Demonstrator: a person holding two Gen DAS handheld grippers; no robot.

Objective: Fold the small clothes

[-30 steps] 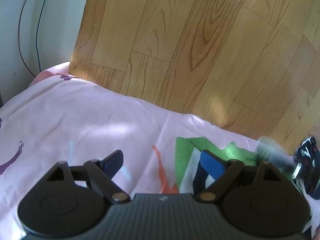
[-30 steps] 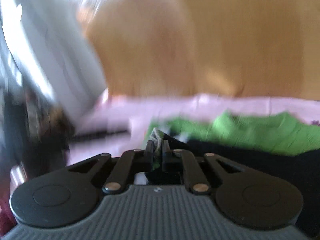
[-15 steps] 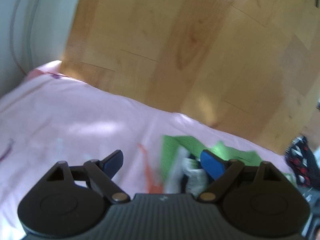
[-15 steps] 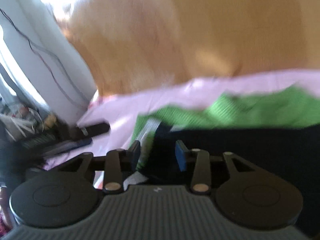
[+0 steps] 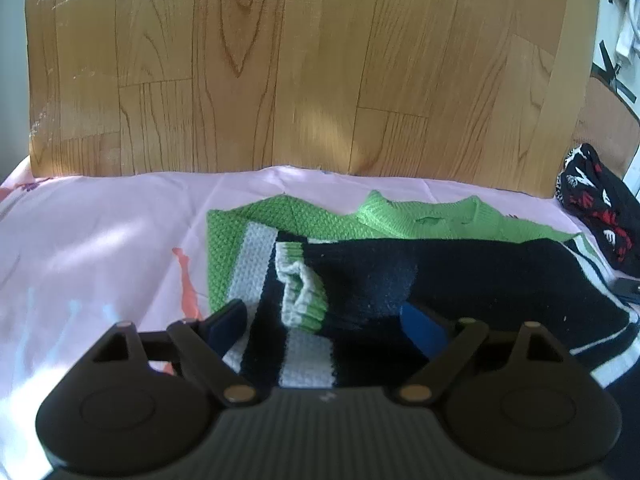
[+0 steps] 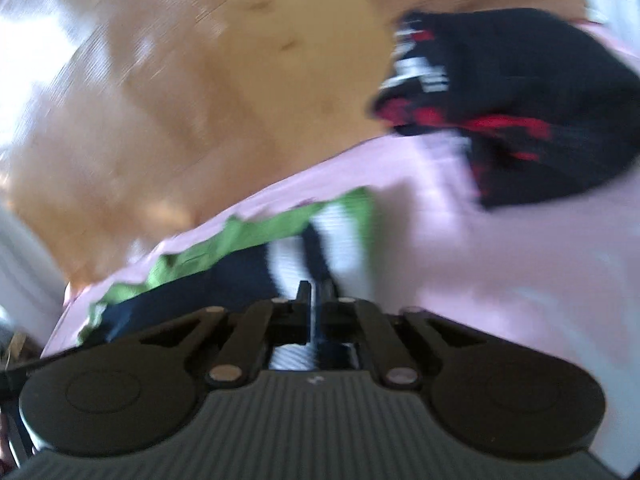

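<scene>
On the pink sheet (image 5: 100,240), one green, white and navy knit sweater (image 5: 440,268), one black-and-red garment (image 5: 592,204) far right. Left gripper (image 5: 328,320) spread wide over the sweater's cuff, gripping nothing. Right gripper (image 6: 316,296) closing, nearly shut, navy fabric between its jaws.

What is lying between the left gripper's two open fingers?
In the left wrist view, the left gripper straddles the striped sweater; its folded cuff lies between the fingers.
</scene>
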